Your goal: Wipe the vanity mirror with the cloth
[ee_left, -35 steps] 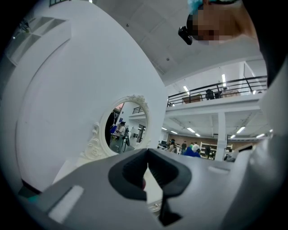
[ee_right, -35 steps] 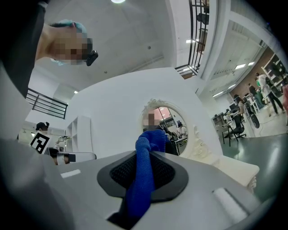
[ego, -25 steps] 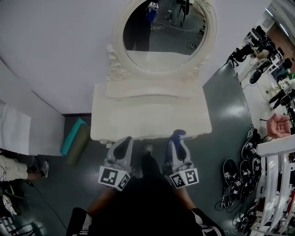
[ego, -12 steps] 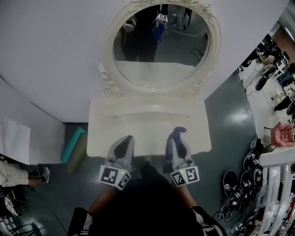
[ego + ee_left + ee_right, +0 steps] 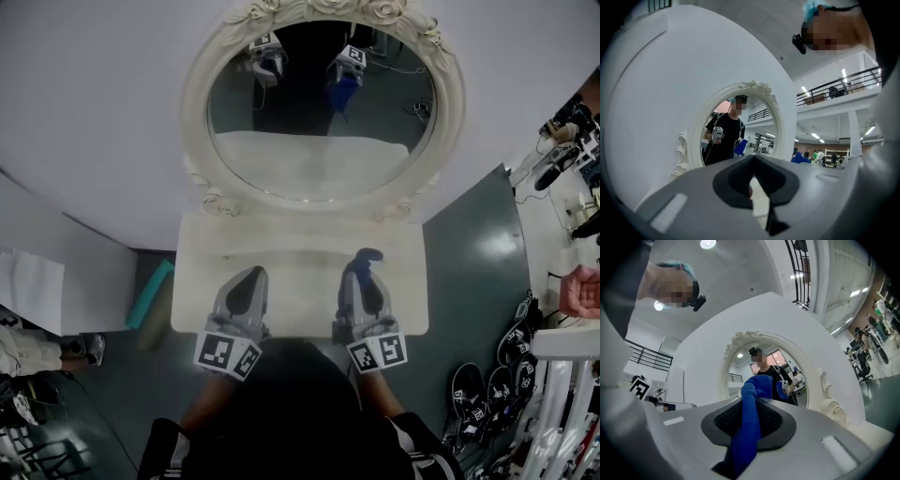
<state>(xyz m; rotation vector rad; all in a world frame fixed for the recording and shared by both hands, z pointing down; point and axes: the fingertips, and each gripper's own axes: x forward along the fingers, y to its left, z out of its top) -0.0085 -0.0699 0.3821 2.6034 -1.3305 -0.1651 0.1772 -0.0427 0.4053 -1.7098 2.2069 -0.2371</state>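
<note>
An oval vanity mirror [image 5: 319,122] in a carved white frame stands on a white vanity table [image 5: 300,248] against the wall. It also shows ahead in the left gripper view as the mirror [image 5: 740,131] and in the right gripper view as the mirror [image 5: 764,373]. My right gripper [image 5: 364,267] hovers over the table's right half, shut on a blue cloth [image 5: 751,418] whose tip [image 5: 367,256] sticks out past the jaws. My left gripper [image 5: 246,281] hovers over the table's left half, shut with nothing in it. Both are well short of the glass.
A teal box [image 5: 148,292] lies on the dark floor left of the table. Several shoes [image 5: 478,384] and a white rack [image 5: 562,394] crowd the floor at the right. A person's legs [image 5: 37,347] show at the far left.
The view has drawn nearer to the mirror, which now fills more of the top. Both grippers have moved forward over the table, the right still holding the cloth.
</note>
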